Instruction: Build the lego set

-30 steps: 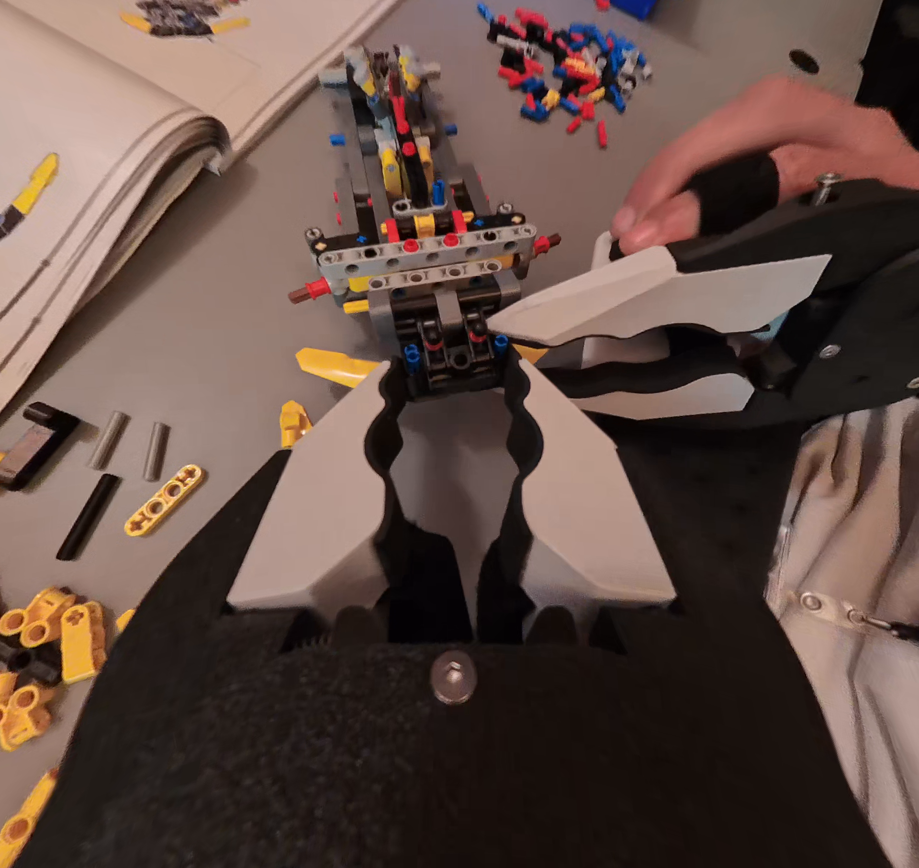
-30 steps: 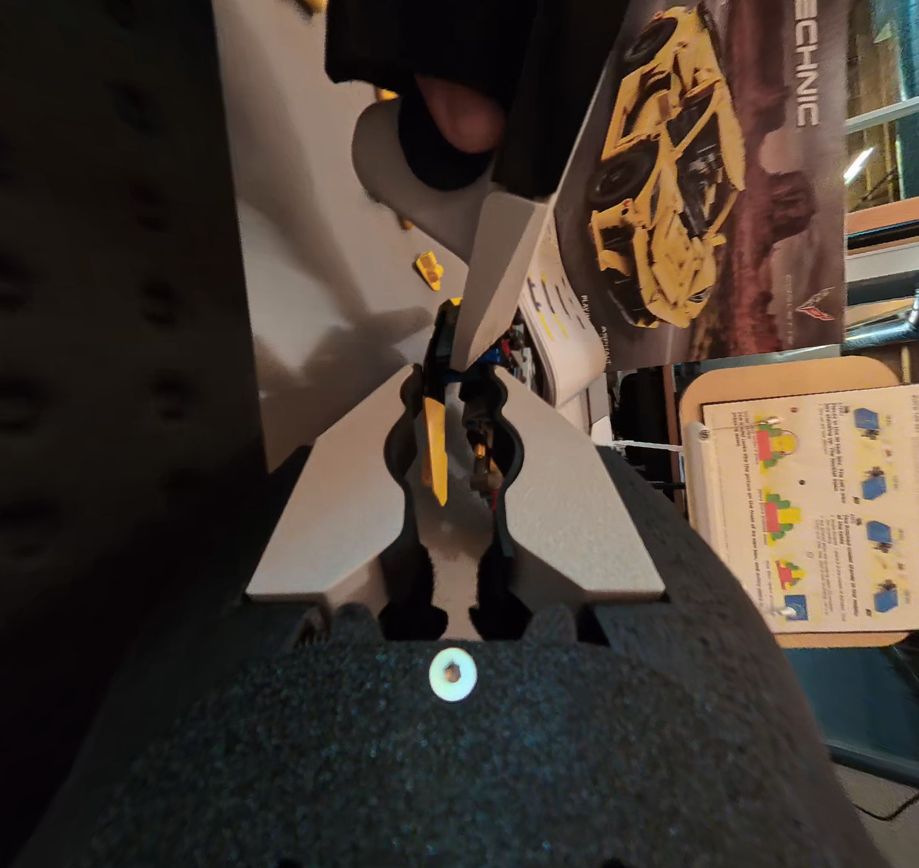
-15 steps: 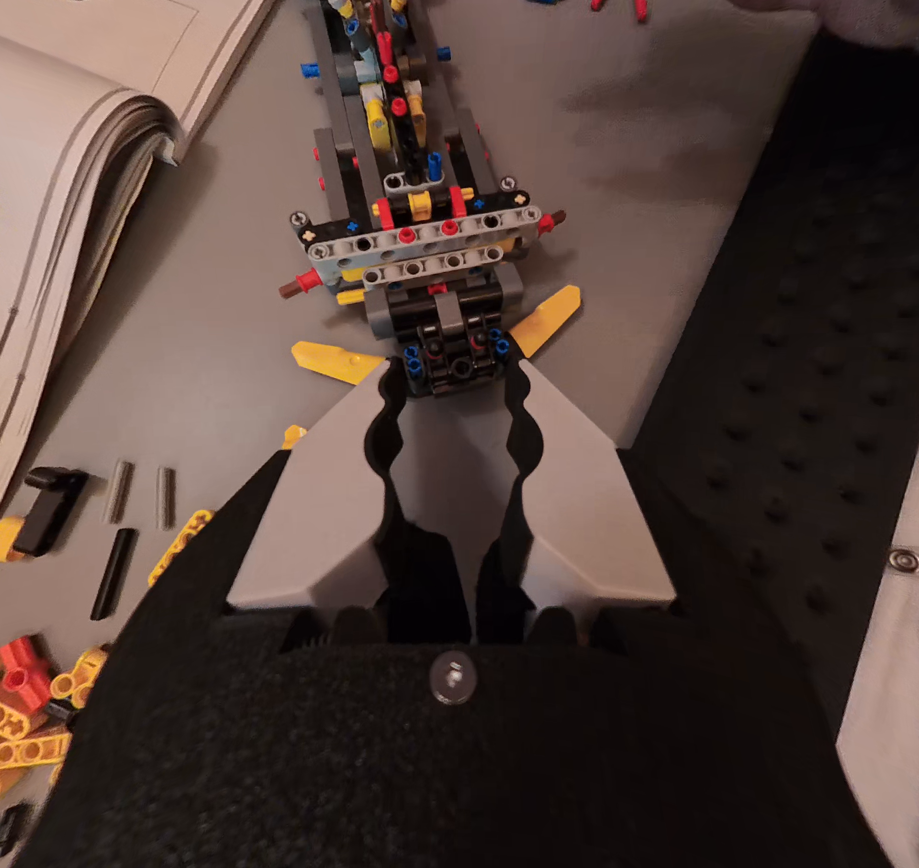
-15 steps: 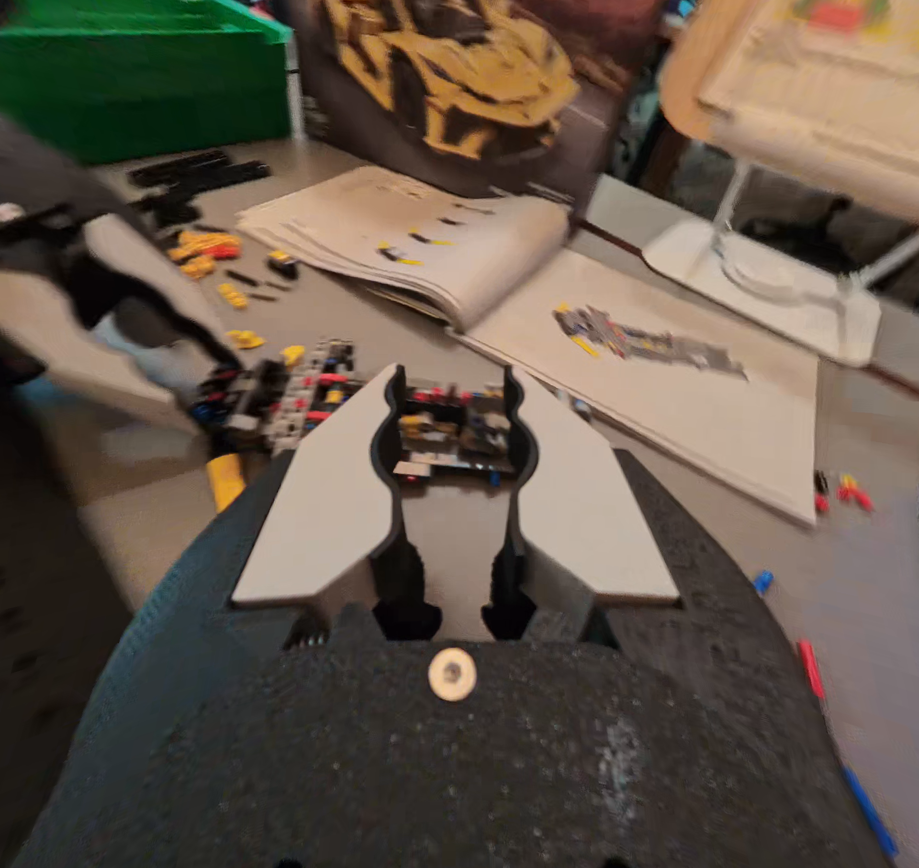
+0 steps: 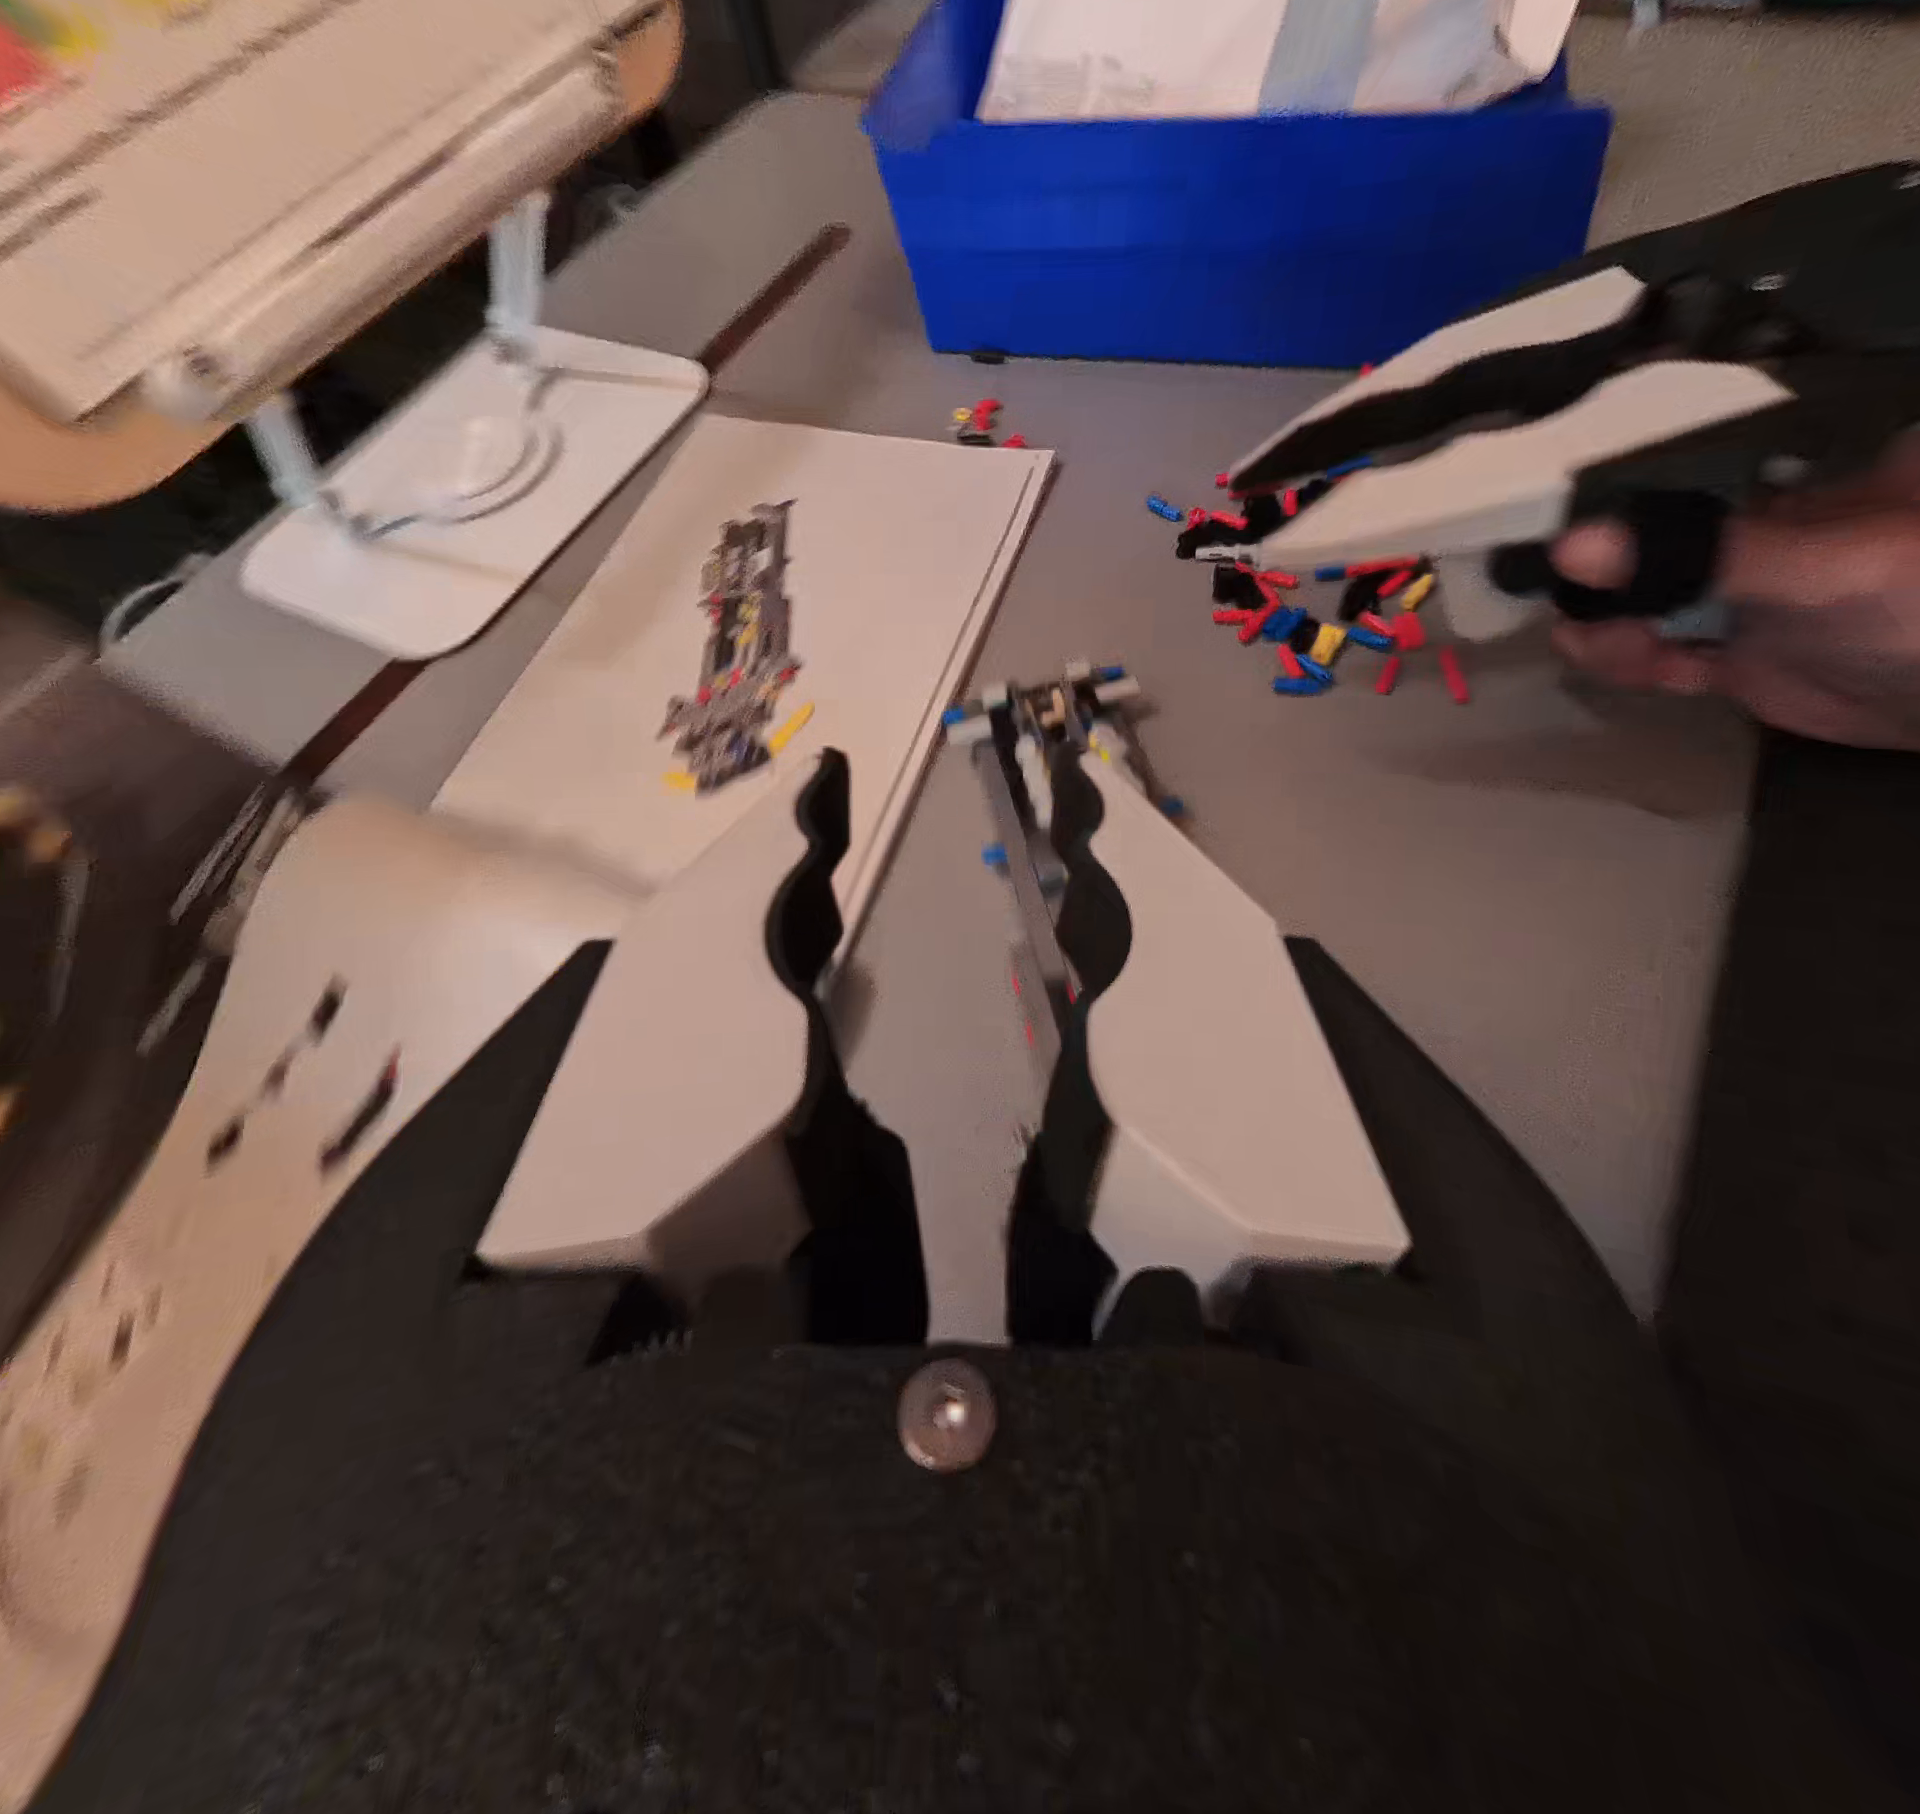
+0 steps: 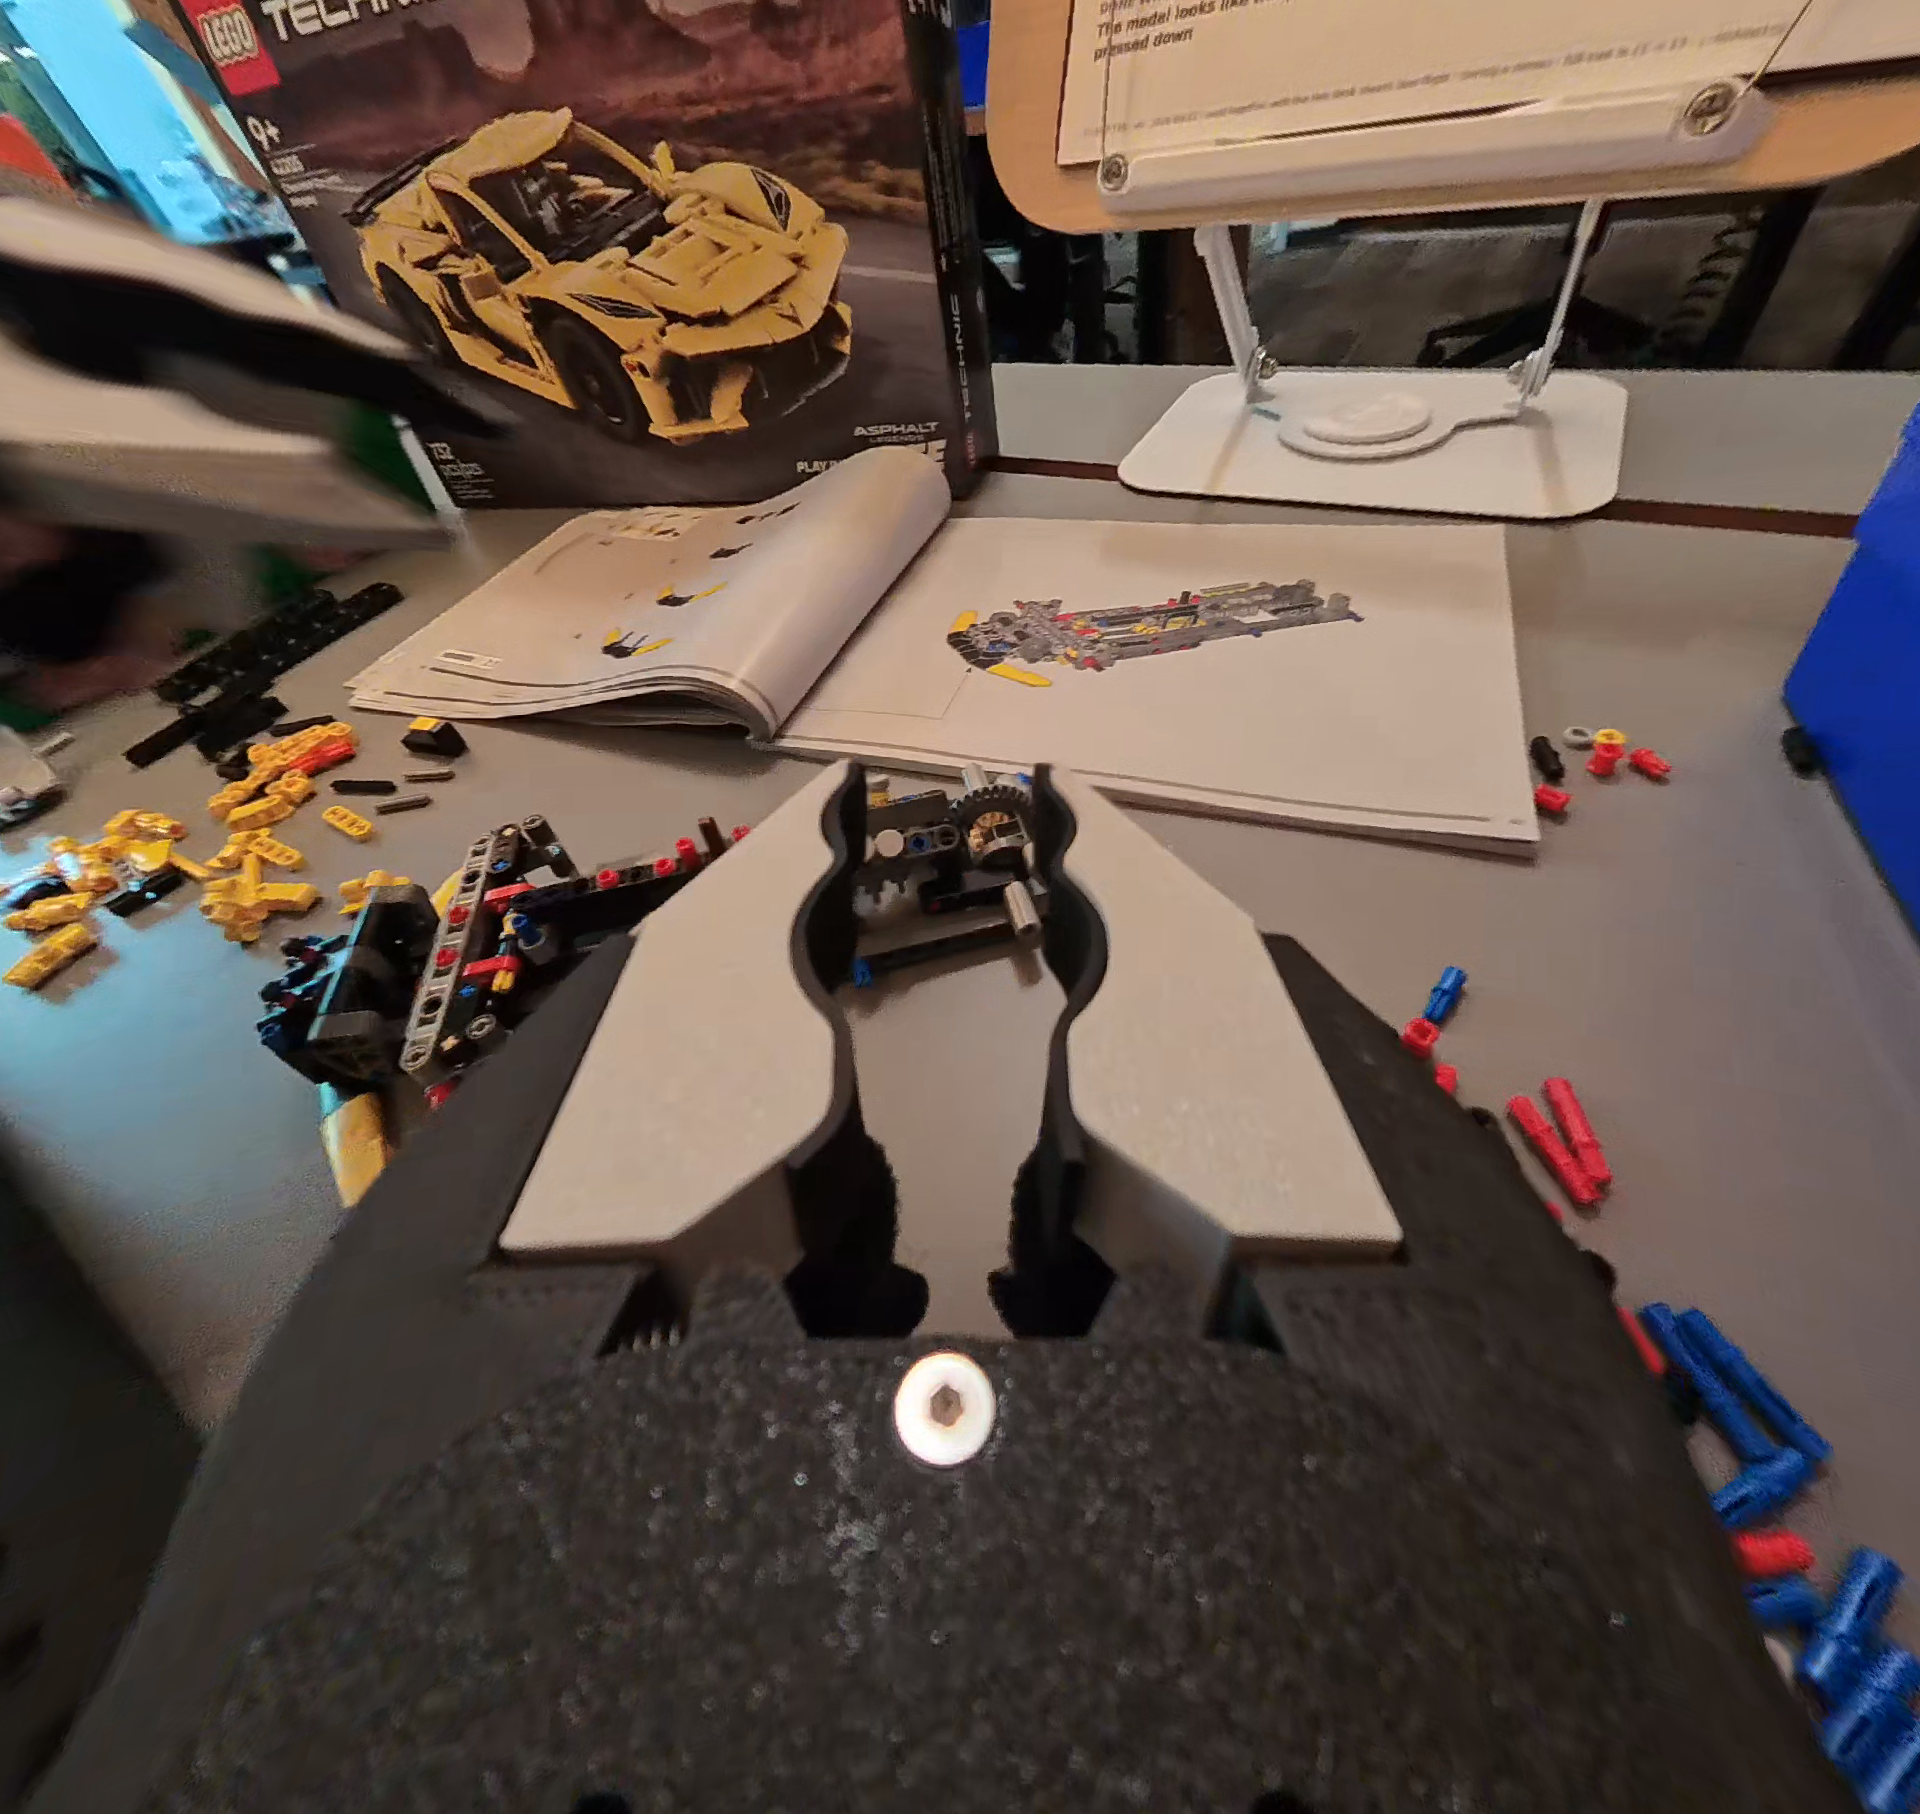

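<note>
Grey chassis (image 6: 499,943) beyond empty right tongs (image 6: 948,788)

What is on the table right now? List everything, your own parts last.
Car frame: one, black and grey with red and blue pins, table centre-left.
Instruction book: one, white, open behind the frame.
Set box: one, dark with a yellow car picture, standing at the back.
Yellow pieces: many, loose, far left.
Red and blue pins: many, scattered to the right.
Blue bin: one, back right.
Sign stand: one, white, back.
Left hand-held gripper: open, empty.
Right hand-held gripper: open, empty.
</note>
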Tool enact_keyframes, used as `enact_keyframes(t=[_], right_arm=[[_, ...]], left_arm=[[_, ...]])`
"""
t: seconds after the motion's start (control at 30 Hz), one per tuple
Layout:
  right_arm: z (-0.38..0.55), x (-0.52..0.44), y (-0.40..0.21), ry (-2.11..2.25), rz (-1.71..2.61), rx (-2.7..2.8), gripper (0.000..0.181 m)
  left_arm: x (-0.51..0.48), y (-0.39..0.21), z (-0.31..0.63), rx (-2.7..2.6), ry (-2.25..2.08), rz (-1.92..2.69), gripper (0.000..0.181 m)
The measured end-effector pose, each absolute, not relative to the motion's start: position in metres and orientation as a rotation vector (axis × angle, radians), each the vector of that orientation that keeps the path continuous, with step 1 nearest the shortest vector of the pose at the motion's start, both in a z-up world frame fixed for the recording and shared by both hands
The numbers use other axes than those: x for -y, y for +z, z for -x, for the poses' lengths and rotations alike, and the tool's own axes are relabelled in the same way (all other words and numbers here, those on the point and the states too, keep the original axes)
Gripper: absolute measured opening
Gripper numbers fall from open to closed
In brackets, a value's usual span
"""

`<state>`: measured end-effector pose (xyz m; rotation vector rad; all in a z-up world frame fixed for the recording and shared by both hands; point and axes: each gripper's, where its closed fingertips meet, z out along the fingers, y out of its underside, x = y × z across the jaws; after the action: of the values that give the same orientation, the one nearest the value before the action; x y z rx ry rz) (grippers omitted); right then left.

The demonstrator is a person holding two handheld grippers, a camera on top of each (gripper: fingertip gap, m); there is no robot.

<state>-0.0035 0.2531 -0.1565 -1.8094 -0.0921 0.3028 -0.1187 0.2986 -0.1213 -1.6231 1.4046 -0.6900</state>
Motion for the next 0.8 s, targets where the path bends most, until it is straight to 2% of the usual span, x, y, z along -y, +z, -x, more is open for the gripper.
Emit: enact_keyframes(t=[0.03,0.07,0.17,0.3,0.53,0.6,0.8], right_arm=[[0.004,-0.252,-0.156,0.330,1.806,0.087,0.030],[0.005,-0.250,-0.155,0.356,1.798,0.082,0.029],[0.006,-0.247,-0.155,0.405,1.792,0.067,0.028],[0.008,-0.244,-0.155,0.464,1.787,0.065,0.028],[0.009,-0.241,-0.153,0.573,1.763,0.040,0.028],[0.010,-0.241,-0.152,0.606,1.758,0.036,0.027],[0.007,-0.240,-0.151,0.657,1.742,0.012,0.028]], left_arm=[[-0.310,-0.127,0.090,-1.460,-0.678,1.633,0.043],[-0.322,-0.135,0.059,-1.493,-0.679,1.660,0.058],[-0.333,-0.169,-0.031,-1.655,-0.818,1.760,0.053],[-0.343,-0.225,-0.095,-1.830,-0.743,1.909,0.059],[-0.347,-0.243,-0.126,-1.825,-0.533,1.765,0.055],[-0.349,-0.243,-0.128,-1.816,-0.504,1.747,0.048],[-0.349,-0.245,-0.129,-1.826,-0.484,1.745,0.049]])
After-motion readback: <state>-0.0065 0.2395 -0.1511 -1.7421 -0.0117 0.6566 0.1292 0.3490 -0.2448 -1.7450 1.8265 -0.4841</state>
